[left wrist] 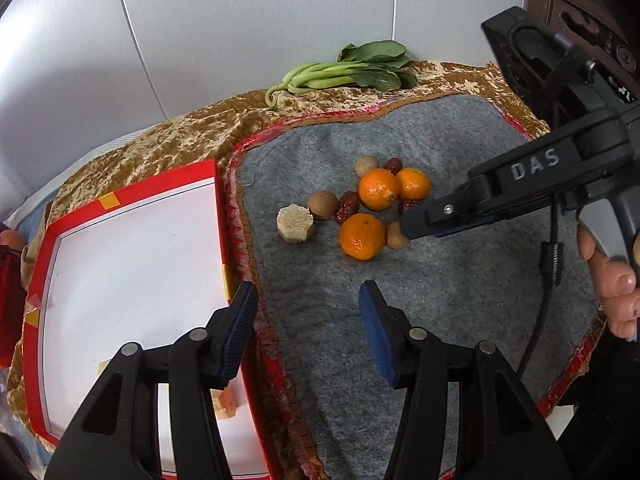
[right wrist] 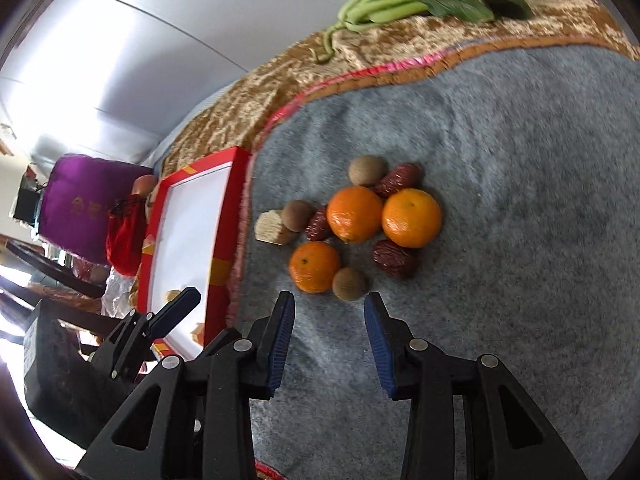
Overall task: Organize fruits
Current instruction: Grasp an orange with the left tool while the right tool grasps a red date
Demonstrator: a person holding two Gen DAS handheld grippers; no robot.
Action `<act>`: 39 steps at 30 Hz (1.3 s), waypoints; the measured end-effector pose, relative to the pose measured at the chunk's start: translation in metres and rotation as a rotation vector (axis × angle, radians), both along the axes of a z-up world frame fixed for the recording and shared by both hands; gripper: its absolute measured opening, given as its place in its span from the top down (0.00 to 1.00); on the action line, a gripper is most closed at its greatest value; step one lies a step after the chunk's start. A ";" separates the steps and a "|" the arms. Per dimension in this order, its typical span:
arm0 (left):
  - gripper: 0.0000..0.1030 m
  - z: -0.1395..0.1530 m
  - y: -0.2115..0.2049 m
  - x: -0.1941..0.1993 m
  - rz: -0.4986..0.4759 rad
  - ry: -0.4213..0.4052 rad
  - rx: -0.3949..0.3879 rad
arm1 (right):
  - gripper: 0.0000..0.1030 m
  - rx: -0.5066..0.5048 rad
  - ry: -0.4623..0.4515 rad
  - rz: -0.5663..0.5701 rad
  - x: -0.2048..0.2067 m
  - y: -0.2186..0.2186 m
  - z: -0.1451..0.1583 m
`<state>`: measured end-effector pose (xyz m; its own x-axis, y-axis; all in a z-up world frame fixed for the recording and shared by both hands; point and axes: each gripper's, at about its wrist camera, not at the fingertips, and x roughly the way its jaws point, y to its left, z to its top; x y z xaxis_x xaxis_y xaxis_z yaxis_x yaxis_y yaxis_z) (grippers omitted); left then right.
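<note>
The fruits lie in a loose heap on the gray felt mat (right wrist: 500,152): three oranges, the nearest one (right wrist: 314,267) touching a small brown round fruit (right wrist: 350,283), with two more oranges (right wrist: 355,214) (right wrist: 412,218) side by side behind it. Dark red dates sit among them, one (right wrist: 394,258) at the near right of the heap, one (right wrist: 400,179) at the back beside another brown round fruit (right wrist: 367,169). A pale cut chunk (left wrist: 295,223) rests at the left edge of the heap, touching a third brown fruit (left wrist: 322,204). The right tongs (right wrist: 329,332) hover just before the nearest brown fruit, jaws apart and holding nothing. The left tongs (left wrist: 308,332) are spread wide and empty, above the seam between the mat and a red-rimmed white tray (left wrist: 132,192) that lies to the left of the heap. Small pale pieces (left wrist: 224,402) lie in the tray's near corner. A bunch of leafy greens (left wrist: 344,68) rests on the golden cloth (left wrist: 168,140) covering the table, well behind the mat.
</note>
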<state>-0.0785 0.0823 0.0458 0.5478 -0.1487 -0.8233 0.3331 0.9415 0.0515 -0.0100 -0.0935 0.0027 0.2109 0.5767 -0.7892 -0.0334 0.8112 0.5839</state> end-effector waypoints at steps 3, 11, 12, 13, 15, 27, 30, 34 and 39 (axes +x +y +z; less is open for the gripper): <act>0.50 0.000 0.002 -0.001 -0.005 0.003 0.002 | 0.63 -0.047 0.009 -0.018 0.003 0.005 -0.007; 0.50 0.001 0.009 0.001 0.025 0.017 -0.023 | 0.74 -0.125 -0.008 -0.006 0.015 0.030 -0.017; 0.50 0.001 0.007 0.002 0.019 0.018 -0.024 | 0.75 -0.141 -0.018 0.005 0.015 0.034 -0.017; 0.50 0.001 0.005 0.002 0.013 0.021 -0.025 | 0.75 -0.149 -0.023 0.011 0.016 0.035 -0.017; 0.50 0.000 0.000 0.004 -0.002 0.028 -0.028 | 0.77 -0.161 -0.008 0.027 0.019 0.038 -0.023; 0.50 -0.015 -0.029 0.037 -0.056 0.100 -0.085 | 0.78 -0.016 0.015 -0.067 0.008 -0.008 -0.010; 0.50 -0.022 -0.030 0.046 -0.036 0.143 -0.133 | 0.78 -0.007 -0.012 -0.112 0.004 -0.030 0.002; 0.56 -0.029 -0.036 0.053 -0.017 0.152 -0.126 | 0.78 0.020 -0.026 -0.159 0.002 -0.056 0.010; 0.67 -0.035 -0.034 0.062 0.013 0.160 -0.127 | 0.78 0.035 -0.030 -0.153 0.001 -0.065 0.015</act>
<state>-0.0166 0.0485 0.0104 0.4140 -0.2507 -0.8751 0.3152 0.9413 -0.1205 -0.0091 -0.1585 0.0175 0.3219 0.5630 -0.7612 0.0709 0.7874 0.6124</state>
